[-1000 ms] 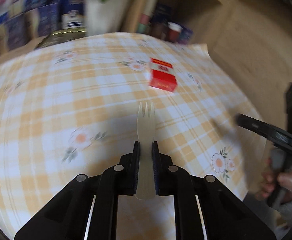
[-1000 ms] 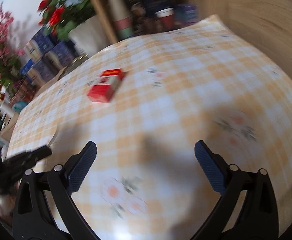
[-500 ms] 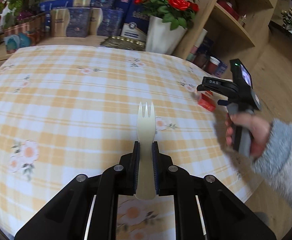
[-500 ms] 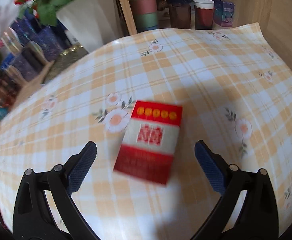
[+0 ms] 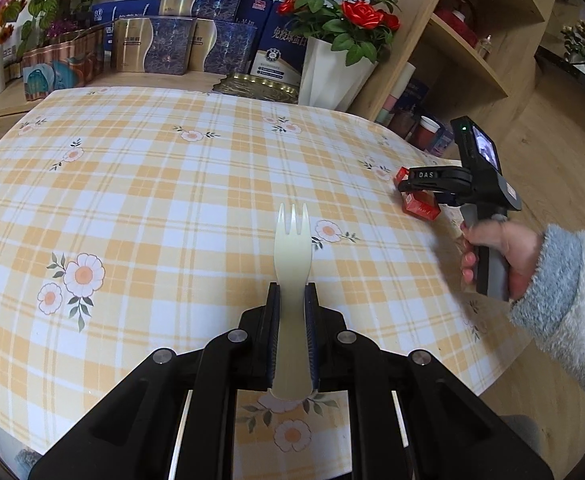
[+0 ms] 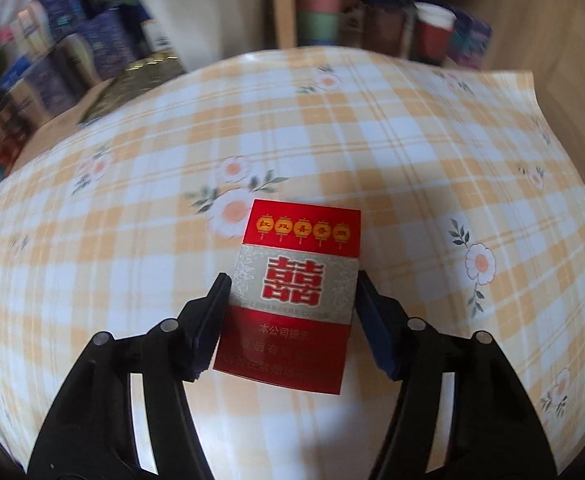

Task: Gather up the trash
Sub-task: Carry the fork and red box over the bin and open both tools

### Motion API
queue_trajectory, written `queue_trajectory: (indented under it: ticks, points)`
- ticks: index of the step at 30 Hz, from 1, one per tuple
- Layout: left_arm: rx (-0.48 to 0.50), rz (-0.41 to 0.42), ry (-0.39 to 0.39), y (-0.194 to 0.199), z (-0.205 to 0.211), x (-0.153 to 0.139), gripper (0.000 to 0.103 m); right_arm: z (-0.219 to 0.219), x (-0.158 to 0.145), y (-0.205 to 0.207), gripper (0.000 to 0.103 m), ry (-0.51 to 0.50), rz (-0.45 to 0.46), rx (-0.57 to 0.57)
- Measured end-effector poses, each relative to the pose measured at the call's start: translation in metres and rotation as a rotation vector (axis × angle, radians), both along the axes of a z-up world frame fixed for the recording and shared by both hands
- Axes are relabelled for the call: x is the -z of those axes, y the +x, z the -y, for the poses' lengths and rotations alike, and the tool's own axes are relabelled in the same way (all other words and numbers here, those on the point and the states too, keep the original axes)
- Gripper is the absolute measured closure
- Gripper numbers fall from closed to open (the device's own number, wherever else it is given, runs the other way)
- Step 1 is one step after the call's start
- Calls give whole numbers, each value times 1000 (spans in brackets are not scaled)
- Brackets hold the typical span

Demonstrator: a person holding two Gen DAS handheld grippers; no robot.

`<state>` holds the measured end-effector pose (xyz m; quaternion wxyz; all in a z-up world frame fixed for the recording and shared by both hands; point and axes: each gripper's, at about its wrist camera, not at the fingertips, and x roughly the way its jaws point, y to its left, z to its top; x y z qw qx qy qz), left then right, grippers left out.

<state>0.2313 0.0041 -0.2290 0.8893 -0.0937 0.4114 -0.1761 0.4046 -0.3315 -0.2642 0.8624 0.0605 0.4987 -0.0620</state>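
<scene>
My left gripper [image 5: 292, 292] is shut on the handle of a cream plastic fork [image 5: 292, 240], tines pointing forward above the yellow checked tablecloth [image 5: 152, 200]. A red and silver cigarette pack [image 6: 300, 248] lies flat near the table's right edge. My right gripper [image 6: 292, 280] points down over it, one finger on each long side, and its jaws are closing. The pads stand right at the pack's sides with almost no gap. In the left wrist view the right gripper [image 5: 416, 196] covers part of the pack [image 5: 422, 206], and a hand [image 5: 504, 248] in a fluffy sleeve holds it.
A white vase of red roses [image 5: 332, 68], gift boxes [image 5: 172, 44] and a gold tray [image 5: 260, 86] line the table's far side. A wooden shelf with cups [image 5: 424, 132] stands just beyond the pack. The table's right edge drops to a wooden floor [image 5: 552, 160].
The right gripper came down over the cigarette pack and its jaws narrowed from wide open to the pack's sides. The left gripper swung across the table with the fork still held.
</scene>
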Motion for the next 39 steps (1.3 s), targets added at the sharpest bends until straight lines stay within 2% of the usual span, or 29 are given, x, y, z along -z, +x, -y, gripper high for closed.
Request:
queue_trajectory:
  ticks: [6, 11, 14, 18, 21, 26, 34, 39]
  points:
    - [30, 15, -6, -22, 9, -11, 91, -14, -24, -52, 41, 20, 48, -105]
    - [62, 40, -8, -45, 16, -24, 91, -24, -44, -112, 41, 92, 79, -169]
    - [72, 46, -34, -57, 18, -30, 91, -31, -52, -150, 41, 124, 99, -204]
    - [107, 55, -24, -77, 25, -35, 91, -34, -57, -201, 41, 194, 121, -214]
    - [133, 54, -14, -92, 28, -34, 91, -34, -54, -234, 41, 244, 123, -203]
    - [166, 49, -6, -118, 30, -30, 91, -41, -48, -282, 41, 257, 128, -201]
    - [188, 63, 2, -155, 32, -30, 91, -63, -40, -336, 41, 253, 145, -242]
    - [199, 74, 16, -173, 33, -30, 91, -82, -18, -363, 41, 274, 115, -250]
